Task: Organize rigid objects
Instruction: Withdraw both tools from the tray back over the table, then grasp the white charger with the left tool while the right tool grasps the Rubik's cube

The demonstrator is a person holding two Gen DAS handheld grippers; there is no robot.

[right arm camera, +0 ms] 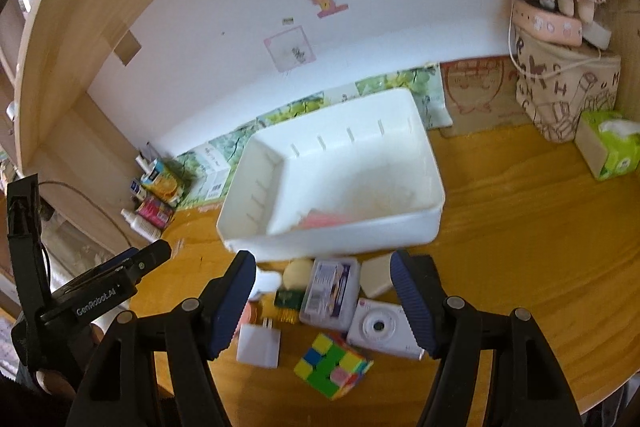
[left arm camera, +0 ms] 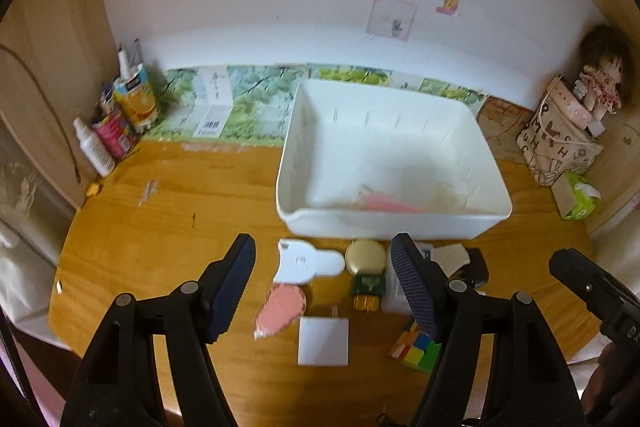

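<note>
- I treat this step as the approach: both tools hang above the cluster of small objects on the near side of the white bin [left arm camera: 304, 155], and nothing is gripped yet.
- Left gripper [left arm camera: 323, 283]: jaws stand partly open and empty. Below and between them lie the white bear-shaped piece [left arm camera: 304, 261], the pink oval [left arm camera: 280, 309], the white square block [left arm camera: 323, 341] and the gold-lidded bottle [left arm camera: 366, 269].
- Right gripper [right arm camera: 323, 301]: jaws partly open, also empty. The clear case [right arm camera: 330, 293], the white camera [right arm camera: 380, 327] and the puzzle cube [right arm camera: 332, 365] lie under its span.
- To do this well, I pick one object per tool, starting with those at the cluster's edge, and centre it between the pads before closing; the objects lie touching or just beside each other, so a careless descent would likely shove neighbours.
- Both tools tilt down and forward toward the bin; the right one shows at the right edge of the left view.
- The bin sits far of the cluster on the wooden table [left arm camera: 160, 227], with something pink already inside.
</note>
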